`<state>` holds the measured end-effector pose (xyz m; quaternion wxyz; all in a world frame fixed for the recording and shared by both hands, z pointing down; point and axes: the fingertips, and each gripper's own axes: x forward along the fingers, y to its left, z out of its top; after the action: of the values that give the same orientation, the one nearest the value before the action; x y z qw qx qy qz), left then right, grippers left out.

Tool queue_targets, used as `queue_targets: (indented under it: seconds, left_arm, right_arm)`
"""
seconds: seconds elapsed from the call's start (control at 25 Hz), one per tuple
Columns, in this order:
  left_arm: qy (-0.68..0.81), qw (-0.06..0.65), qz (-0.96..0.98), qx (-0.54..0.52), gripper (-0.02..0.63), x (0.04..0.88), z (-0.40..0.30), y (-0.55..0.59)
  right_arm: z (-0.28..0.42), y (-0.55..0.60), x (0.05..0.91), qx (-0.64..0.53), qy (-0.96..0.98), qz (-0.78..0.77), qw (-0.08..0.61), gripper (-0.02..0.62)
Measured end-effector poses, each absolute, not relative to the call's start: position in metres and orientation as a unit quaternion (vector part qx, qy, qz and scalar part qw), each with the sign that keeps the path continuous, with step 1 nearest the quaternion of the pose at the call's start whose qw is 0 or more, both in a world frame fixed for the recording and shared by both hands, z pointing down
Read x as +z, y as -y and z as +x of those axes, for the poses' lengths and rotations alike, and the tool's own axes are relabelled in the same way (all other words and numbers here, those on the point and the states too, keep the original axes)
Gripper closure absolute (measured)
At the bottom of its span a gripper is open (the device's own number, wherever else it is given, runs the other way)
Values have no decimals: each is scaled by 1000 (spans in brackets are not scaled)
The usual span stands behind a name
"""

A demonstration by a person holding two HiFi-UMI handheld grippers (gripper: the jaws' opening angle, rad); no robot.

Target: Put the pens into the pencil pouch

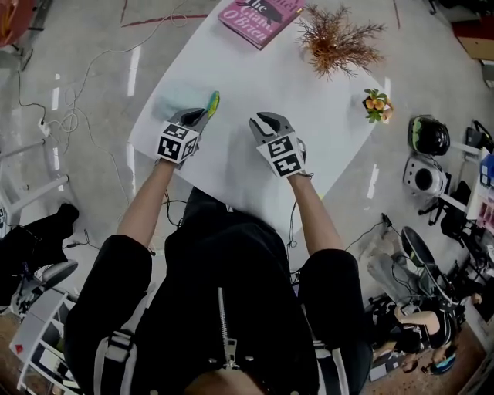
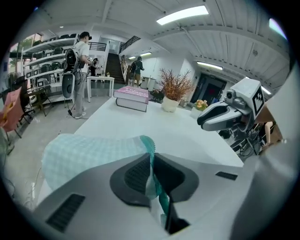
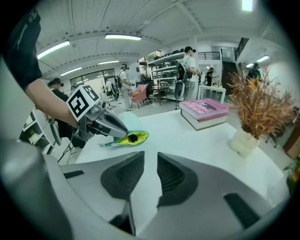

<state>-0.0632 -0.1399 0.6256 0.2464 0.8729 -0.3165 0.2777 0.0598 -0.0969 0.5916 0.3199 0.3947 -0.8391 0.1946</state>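
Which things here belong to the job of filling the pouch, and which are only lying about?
Job: pale teal checked fabric pencil pouch, pinched by left gripper; empty right gripper.
Lying about: thick pink book; dried brown plant in white vase; small orange-flowered pot.

White table (image 1: pixel 231 69) is standing on a glossy grey floor (image 1: pixel 93 46). Pink book (image 1: pixel 258 17) is lying flat at the table's far edge. Dried brown plant (image 1: pixel 337 42) is standing upright in a white pot near the book, not touching it. Small potted plant with orange blooms (image 1: pixel 377 104) is sitting at the right corner, apart from both. Cables (image 1: pixel 69 116) are trailing over the floor on the left. Black helmet (image 1: pixel 428 136) is lying off to the right. In the left gripper view, a person with a backpack (image 2: pixel 78 65) is standing beside shelves (image 2: pixel 44 58).
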Motion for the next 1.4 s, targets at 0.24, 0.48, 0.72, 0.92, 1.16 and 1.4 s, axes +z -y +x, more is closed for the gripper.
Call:
queue_targets:
  seconds: [0.24, 0.48, 0.72, 0.92, 1.16, 1.4]
  left_arm:
    - [314, 231, 869, 304, 561, 636, -60, 132]
    - [339, 204, 869, 297, 497, 621, -60, 125]
    - [361, 182, 876, 264, 497, 583, -63, 114]
    - [380, 160, 885, 217, 535, 541, -64, 109]
    - [403, 119, 889, 180, 565, 489, -61, 103]
    - [420, 102, 891, 137, 571, 448, -58, 91]
  right_arm:
    - [80, 78, 582, 206, 829, 418, 310, 499]
    - [105, 66, 574, 220, 810, 454, 301, 503]
    - [117, 59, 554, 227, 814, 474, 248, 503]
    - [127, 57, 534, 209, 804, 503, 238, 568]
    - [138, 55, 497, 184, 806, 526, 200, 586]
    - [138, 48, 451, 142, 815, 541, 150, 586]
